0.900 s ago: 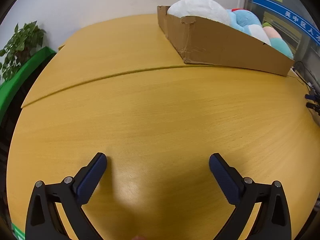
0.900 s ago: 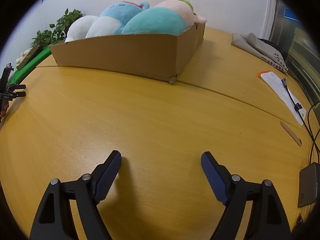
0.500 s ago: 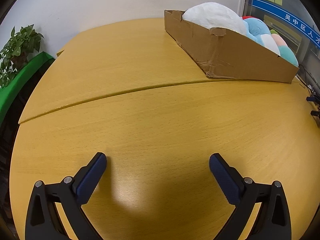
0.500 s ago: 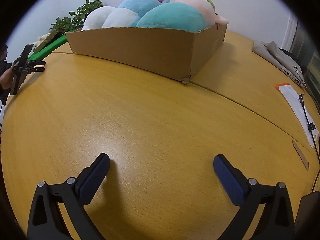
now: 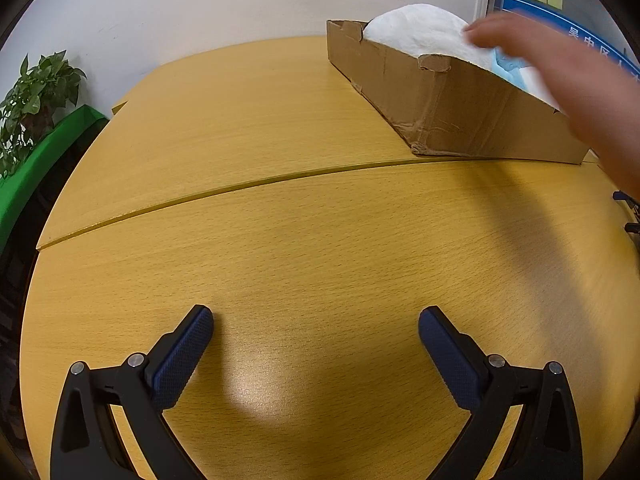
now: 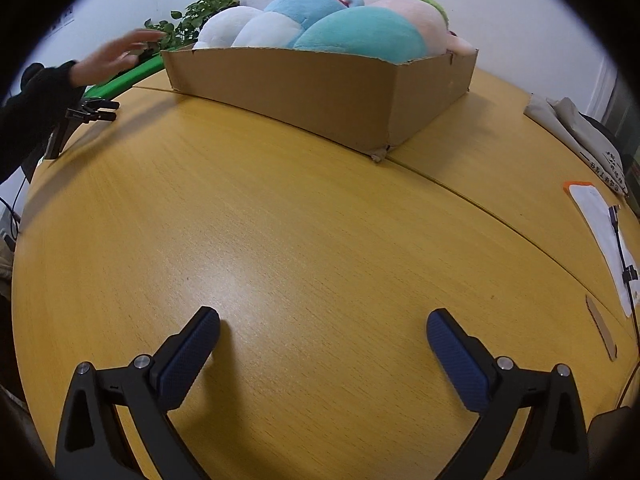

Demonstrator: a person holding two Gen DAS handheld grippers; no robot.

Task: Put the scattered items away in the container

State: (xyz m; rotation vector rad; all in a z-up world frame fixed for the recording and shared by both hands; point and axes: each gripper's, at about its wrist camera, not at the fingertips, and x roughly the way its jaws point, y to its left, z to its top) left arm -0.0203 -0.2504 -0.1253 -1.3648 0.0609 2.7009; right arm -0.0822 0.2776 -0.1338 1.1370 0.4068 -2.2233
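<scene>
A shallow cardboard box (image 6: 320, 92) stands on the yellow wooden table (image 6: 300, 240) and holds several plush toys: white (image 6: 224, 26), blue (image 6: 300, 4), teal (image 6: 360, 36) and pink (image 6: 416, 14). It also shows in the left wrist view (image 5: 452, 108) with the white plush (image 5: 420, 30). My left gripper (image 5: 316, 334) is open and empty, low over bare table. My right gripper (image 6: 322, 334) is open and empty, well in front of the box. A bare hand (image 5: 560, 68) reaches over the box.
A potted plant (image 5: 32, 96) and a green ledge (image 5: 44, 152) lie off the table's left. In the right wrist view, a folded grey cloth (image 6: 576, 132), a white sheet with a cable (image 6: 604, 236) and a small wooden strip (image 6: 600, 328) lie at the right.
A bare hand has come in over the box from the right in the left wrist view. Both views have shifted slightly relative to the box. Both grippers stay open.
</scene>
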